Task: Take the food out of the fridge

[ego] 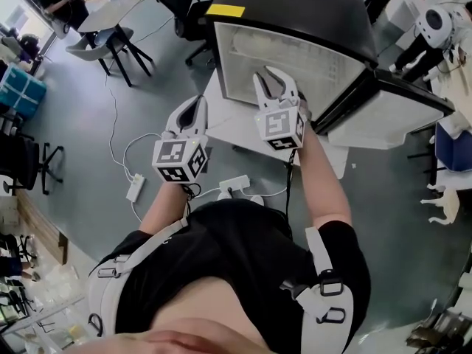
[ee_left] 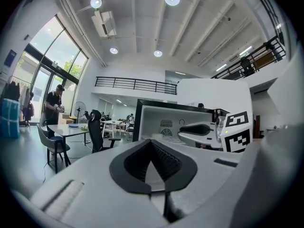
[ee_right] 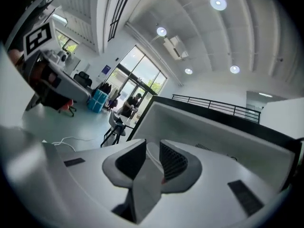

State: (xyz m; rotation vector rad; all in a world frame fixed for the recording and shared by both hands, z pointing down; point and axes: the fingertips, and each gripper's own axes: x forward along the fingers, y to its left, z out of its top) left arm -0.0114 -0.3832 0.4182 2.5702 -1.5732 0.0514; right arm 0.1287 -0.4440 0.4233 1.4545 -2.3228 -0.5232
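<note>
Both arms reach forward, tools level, toward the open fridge [ego: 295, 9] on the white table [ego: 228, 127]. The left tool [ego: 196, 105] is closed and empty. The right tool [ego: 274, 85], at the fridge's mouth, has its jaws apart, holding nothing. Inside the pale interior, no food can be made out.

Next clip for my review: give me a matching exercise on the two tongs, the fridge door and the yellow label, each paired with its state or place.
Things:
1. left tongs
2. right tongs
3. fridge door
4. yellow label

States or places:
A. on the black top of the fridge
B. jaws apart, empty, at the fridge opening
C. swung open
D. jaws together, empty

Pairs: 1-D, 2-B, 3-C, 4-A
</note>
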